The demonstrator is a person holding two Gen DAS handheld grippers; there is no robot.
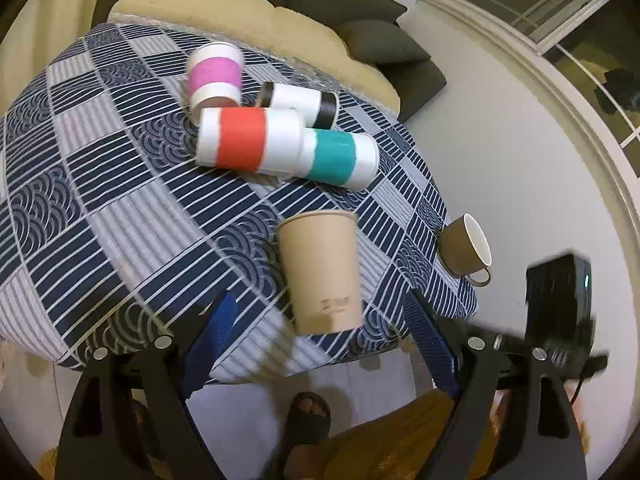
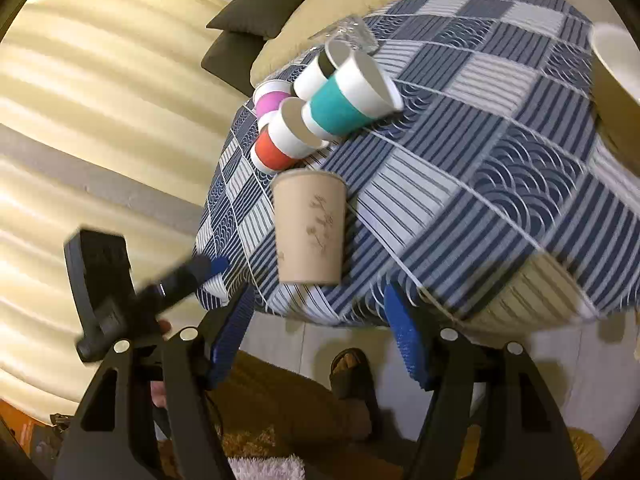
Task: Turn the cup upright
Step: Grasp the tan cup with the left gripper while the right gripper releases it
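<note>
Tan paper cup point(image 1: 320, 270) stands before both wide-open, empty hand-held grippers point(image 1: 320, 344) point(image 2: 318, 334), banded cups point(image 1: 248, 142) clustered behind.

I see the brown mug point(image 2: 618, 80) cut off by my right view's edge, the glass point(image 2: 352, 32) blurred, and the tan cup's point(image 1: 320, 272) print unreadable.

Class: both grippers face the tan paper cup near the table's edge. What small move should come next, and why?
Probably ease the left gripper forward so its open fingers straddle the tan paper cup. The cup seems to rest rim-down on the tablecloth, just ahead of the fingertips and untouched.
</note>
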